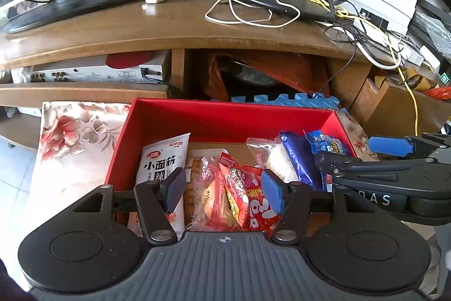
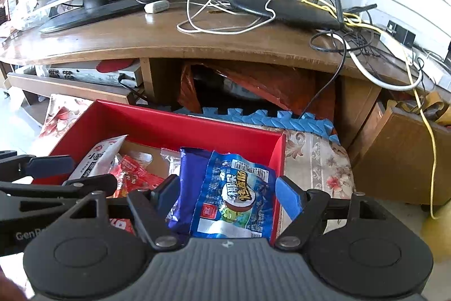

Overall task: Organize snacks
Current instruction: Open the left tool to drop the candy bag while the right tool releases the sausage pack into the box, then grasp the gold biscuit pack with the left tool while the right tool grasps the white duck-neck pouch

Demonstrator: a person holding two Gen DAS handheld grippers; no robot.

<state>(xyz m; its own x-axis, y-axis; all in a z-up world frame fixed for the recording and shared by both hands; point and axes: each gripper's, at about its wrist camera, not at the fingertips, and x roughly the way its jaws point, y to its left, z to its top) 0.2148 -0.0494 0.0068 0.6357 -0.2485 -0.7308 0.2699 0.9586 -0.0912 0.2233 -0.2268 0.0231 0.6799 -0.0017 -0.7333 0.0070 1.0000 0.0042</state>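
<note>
Both my grippers are hovering over the red box (image 1: 197, 120) with the snacks in it; the box sits on a floral cloth (image 1: 70, 137) in front of the wooden TV stand (image 1: 169, 30). My left gripper (image 1: 222, 189) has its jaws spread wide, nothing pinched; straight ahead between the fingers lie a clear-wrapped pastry (image 1: 210, 193) and a red snack packet (image 1: 248, 196); just past my left finger is the white spicy gluten pack (image 1: 160, 162), leaning against the box's left wall. Off to the right of that tool sit a white-filled clear packet (image 1: 274, 157) and a dark blue wrapper (image 1: 296, 157).

My right gripper (image 2: 228, 195) is spread open too, not gripping; the blue snack bag (image 2: 234, 196) lies right between its fingers, against the box's right wall, overlapping the dark blue wrapper on its left; can't tell if the pads touch it. The left gripper pokes in at the right camera's left edge. Router (image 2: 282, 7) and tangled cables (image 2: 214, 19) on the stand behind.
</note>
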